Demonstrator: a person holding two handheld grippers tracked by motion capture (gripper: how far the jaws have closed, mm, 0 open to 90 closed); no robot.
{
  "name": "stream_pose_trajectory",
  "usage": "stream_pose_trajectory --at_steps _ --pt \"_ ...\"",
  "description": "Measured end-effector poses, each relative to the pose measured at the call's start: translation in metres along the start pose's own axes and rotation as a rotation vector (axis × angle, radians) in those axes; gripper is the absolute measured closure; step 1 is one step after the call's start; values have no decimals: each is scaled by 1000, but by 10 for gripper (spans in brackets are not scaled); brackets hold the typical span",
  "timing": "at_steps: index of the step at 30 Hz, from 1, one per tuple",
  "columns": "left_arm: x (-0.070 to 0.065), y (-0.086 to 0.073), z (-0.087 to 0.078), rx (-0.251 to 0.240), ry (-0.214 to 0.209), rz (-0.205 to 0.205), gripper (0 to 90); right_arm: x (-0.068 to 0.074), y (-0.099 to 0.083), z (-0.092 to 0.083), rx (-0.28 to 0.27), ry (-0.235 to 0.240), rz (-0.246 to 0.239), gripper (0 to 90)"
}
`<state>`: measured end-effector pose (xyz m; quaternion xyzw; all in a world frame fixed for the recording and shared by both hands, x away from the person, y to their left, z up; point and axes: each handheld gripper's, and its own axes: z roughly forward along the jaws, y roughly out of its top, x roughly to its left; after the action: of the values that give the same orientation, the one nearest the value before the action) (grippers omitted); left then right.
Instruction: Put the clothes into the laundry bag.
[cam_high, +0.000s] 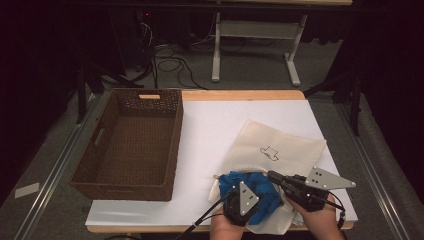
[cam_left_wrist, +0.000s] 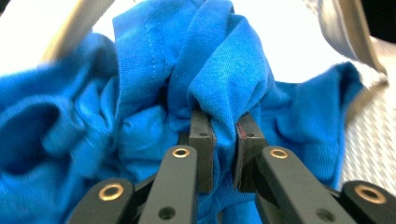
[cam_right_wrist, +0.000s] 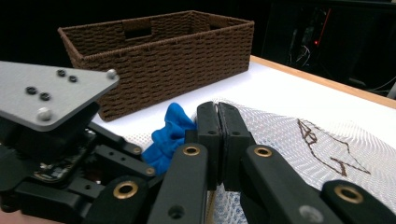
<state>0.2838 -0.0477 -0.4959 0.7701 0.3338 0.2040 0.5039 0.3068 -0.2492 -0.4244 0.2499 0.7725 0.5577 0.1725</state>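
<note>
sitting at the far left of the tabletop (cam_high: 210, 125), a brown woven basket (cam_high: 127, 145) is standing well apart from the work. moving rightward along the near edge, the left gripper (cam_high: 240, 199) is bearing down on a crumpled blue cloth (cam_high: 262, 192), and in the left gripper view its jaws are pinching a raised fold of that cloth (cam_left_wrist: 224, 88), the fabric bunching up between them. the cloth is lying at the mouth of a cream mesh bag (cam_high: 280, 150), partly on the bag's near end, with the bag's small printed figure (cam_high: 270, 153) farther up. just to the right, the right gripper (cam_high: 275, 176) is reaching in level over the bag, its jaws pressed fully together; whether a bit of mesh is caught between them is hard to tell.

judging from this, the step in hand is getting the blue cloth and the bag sorted relative to each other, with the left grip just secured. the next move is probably calling for the left hand to be lifting or dragging the fold while the right is keeping the bag from sliding, taking care the loose cloth is not slipping free.
</note>
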Motion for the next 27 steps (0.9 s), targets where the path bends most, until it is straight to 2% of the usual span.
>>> stream_pose_trajectory --at_steps 4,6,11,14,18,23,27 --pt "1 8 12 -5 16 -4 810 0 0 -1 -6 1 2 900" --pt "3 10 18 -13 36 -21 808 -1 0 -1 -9 0 3 900" --pt "8 10 30 -29 88 -50 799 -1 0 -2 -16 3 6 900" --pt "8 9 35 -34 92 -60 777 -1 0 -2 -16 6 10 900" --pt "5 8 29 -50 49 -51 631 -2 0 -5 -21 5 7 900" --pt "3 5 12 -71 4 -41 510 -2 0 -6 -22 0 11 900" --pt "5 -5 -8 -87 14 -17 486 -2 0 -7 -23 -1 9 900"
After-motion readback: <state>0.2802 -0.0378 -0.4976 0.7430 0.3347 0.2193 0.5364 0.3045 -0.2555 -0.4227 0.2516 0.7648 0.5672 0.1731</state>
